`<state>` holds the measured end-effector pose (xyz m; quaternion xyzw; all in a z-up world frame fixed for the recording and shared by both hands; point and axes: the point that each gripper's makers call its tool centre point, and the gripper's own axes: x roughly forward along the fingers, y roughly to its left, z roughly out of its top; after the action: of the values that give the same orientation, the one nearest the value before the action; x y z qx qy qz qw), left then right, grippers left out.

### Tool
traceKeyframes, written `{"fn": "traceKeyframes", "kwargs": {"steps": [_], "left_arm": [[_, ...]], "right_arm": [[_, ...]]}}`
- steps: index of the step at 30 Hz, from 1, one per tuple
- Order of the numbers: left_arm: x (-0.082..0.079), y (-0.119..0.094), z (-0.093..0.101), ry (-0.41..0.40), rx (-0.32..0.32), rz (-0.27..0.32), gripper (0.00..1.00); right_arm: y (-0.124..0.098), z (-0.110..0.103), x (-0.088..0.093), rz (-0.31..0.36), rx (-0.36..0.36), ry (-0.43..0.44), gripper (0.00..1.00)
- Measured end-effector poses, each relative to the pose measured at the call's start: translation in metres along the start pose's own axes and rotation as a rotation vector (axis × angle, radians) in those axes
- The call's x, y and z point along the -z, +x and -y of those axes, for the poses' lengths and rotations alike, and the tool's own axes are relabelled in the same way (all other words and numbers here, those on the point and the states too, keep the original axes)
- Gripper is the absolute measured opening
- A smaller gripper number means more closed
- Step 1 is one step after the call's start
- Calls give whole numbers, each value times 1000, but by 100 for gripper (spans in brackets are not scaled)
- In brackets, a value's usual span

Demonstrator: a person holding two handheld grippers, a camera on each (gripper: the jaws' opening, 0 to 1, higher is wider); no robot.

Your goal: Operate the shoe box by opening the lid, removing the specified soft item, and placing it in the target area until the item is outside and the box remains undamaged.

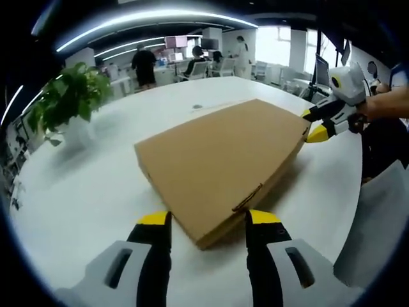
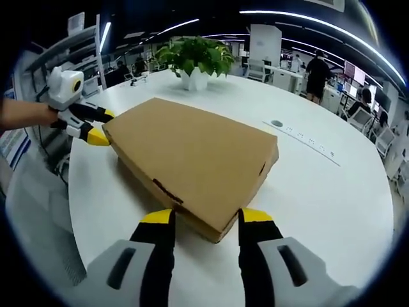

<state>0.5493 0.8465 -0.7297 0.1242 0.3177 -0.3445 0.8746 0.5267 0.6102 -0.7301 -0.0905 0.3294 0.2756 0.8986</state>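
Flat brown cardboard shoe box [image 1: 220, 163], lid closed, on white round table [image 1: 83, 192], near corner between spread jaws of left gripper [image 1: 209, 220], opposite corner between spread jaws of right gripper [image 2: 198, 219], neither visibly gripping, potted green plant [image 2: 195, 61] beyond box.

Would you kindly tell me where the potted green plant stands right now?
The potted green plant stands on the white round table, beyond the far edge of the closed brown cardboard shoe box; in the left gripper view it sits at the left.

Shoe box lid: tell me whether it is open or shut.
Shut. The shoe box lies flat on the white table, its lid down flush with no gap; contents hidden.
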Motion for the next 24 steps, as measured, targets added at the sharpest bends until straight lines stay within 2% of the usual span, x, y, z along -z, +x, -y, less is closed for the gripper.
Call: {"fn": "traceKeyframes", "kwargs": {"steps": [14, 24], "left_arm": [[12, -15, -16, 32, 41, -21, 45], [22, -26, -28, 51, 61, -57, 45]], "right_arm": [[-1, -30, 0, 17, -6, 12, 32], [1, -53, -1, 28, -18, 15, 31]]}}
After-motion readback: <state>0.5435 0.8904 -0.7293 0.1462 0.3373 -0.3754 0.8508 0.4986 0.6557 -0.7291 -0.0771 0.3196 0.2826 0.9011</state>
